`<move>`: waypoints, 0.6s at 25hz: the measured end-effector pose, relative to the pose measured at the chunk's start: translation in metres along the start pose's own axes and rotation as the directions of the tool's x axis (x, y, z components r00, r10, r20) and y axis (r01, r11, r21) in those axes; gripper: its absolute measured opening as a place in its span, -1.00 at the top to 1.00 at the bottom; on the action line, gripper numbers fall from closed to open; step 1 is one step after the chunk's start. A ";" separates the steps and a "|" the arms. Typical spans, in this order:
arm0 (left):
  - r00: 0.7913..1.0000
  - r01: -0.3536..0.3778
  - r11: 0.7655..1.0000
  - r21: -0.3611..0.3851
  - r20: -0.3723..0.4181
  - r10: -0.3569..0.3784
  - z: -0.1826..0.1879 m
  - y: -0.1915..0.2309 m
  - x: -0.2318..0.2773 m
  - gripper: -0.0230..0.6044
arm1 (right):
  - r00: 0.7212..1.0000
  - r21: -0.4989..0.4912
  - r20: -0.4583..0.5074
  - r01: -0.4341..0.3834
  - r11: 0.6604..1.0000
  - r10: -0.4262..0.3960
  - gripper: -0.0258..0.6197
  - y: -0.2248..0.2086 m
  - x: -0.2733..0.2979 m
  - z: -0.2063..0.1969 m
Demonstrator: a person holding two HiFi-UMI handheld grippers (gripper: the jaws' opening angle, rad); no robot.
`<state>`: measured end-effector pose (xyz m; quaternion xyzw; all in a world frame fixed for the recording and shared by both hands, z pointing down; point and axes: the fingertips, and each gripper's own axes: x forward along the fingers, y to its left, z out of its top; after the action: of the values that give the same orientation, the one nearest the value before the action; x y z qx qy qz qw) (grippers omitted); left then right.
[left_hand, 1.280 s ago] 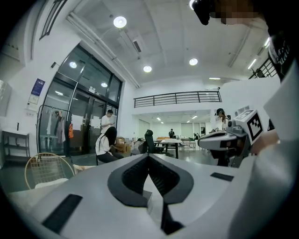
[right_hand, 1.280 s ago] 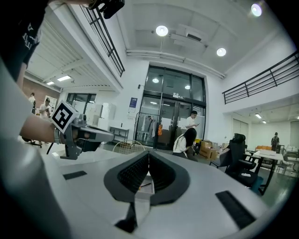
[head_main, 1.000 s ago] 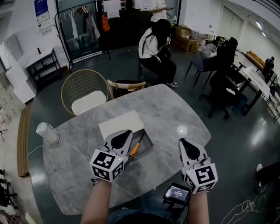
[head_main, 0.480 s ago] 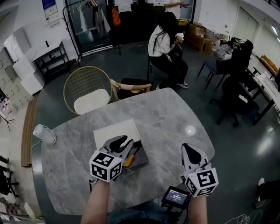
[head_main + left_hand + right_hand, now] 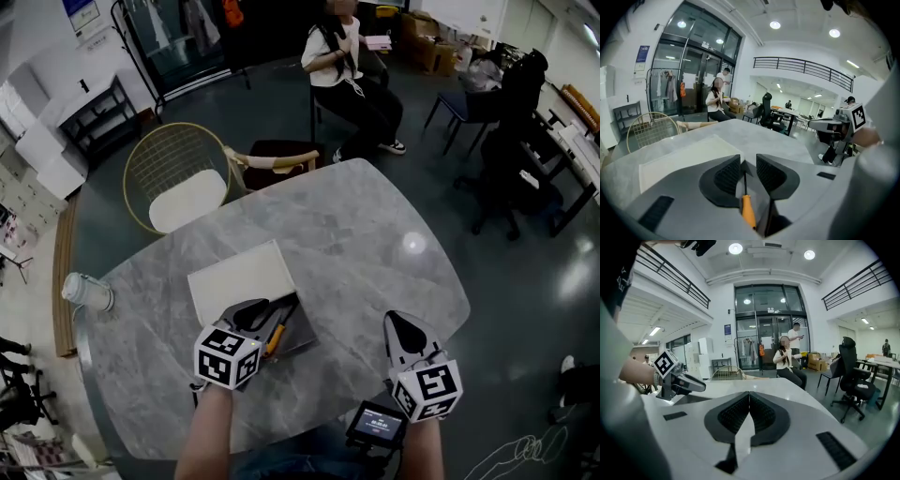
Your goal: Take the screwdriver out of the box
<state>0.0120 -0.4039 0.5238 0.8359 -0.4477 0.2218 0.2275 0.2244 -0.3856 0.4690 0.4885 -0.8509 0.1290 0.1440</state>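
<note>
As the left tool [image 5: 748, 160], jaws just opened wide, straddled the screwdriver [image 5: 748, 213] in the box [image 5: 302, 330], an off-centre squeeze might have flicked it away.

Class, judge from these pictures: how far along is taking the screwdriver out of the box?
Done: the box lies open with the left tool over it. In hand: its jaws, just opened, straddle the screwdriver without gripping it. Left: close on it and lift it out. The right tool is shut and empty, off to the side.
</note>
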 end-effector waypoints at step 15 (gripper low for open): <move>0.916 0.012 0.999 -0.049 -0.400 -0.031 -0.102 -0.009 0.037 0.53 | 0.995 0.074 -0.102 0.019 0.997 -0.011 0.84 -0.014 0.002 -0.055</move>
<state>0.0206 -0.3646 0.6244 0.7723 -0.3874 0.3754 0.3355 0.2421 -0.3741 0.5218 0.4927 -0.8333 0.1845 0.1697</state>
